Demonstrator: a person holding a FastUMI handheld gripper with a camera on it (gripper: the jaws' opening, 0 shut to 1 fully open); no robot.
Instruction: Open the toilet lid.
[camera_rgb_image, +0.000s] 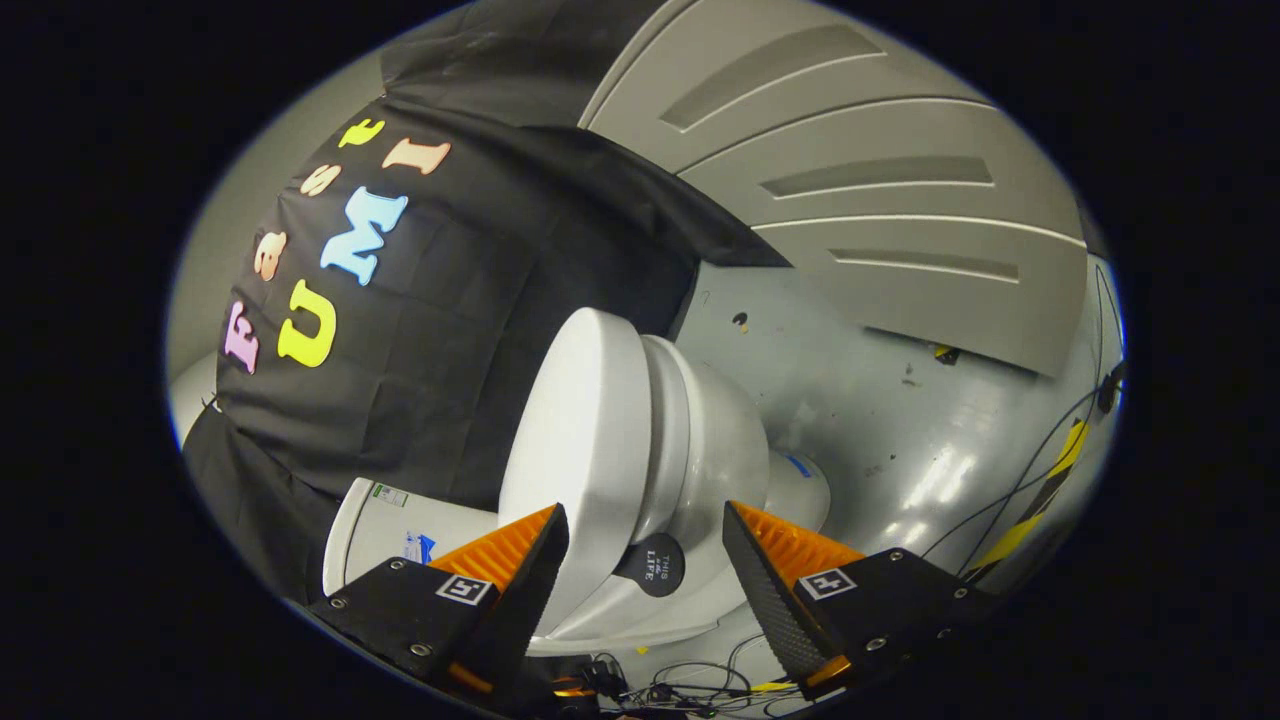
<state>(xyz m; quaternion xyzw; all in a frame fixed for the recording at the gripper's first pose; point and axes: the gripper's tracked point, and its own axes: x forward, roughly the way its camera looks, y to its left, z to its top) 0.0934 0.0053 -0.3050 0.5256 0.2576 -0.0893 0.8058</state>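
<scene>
Toilet lid (575, 450) down on the seat, white, smooth, glossy; seen rolled to one side from the gripper view, front edge between and just beyond the fingers. Gripper (645, 555) open, fingers spread wide, closed on nothing, one finger before the lid's top face, the other before the bowl (715, 450). Round dark sticker (655, 565) on the front of the toilet between the fingertips.

Handling, as a judgement: rigid moulded plastic, light to moderate in weight, hinged at the back near the tank (385, 530), swinging up in an arc rather than lifting free. Likely slick under the pads, so a pinch on the thin front rim, or one finger hooked under the overhanging lip, safer than a press on the curved top. Not fragile, but liable to slip and drop back onto the seat if released early.

Floor (900, 430) grey, shiny, scuffed, carrying the toilet; loose cables (690, 680) below the fingers at the toilet's foot, a striped yellow-and-black tape strip (1045, 495) farther out. Black cloth wall (480, 300) behind the tank; grey panelled wall (880, 200) beside it.
</scene>
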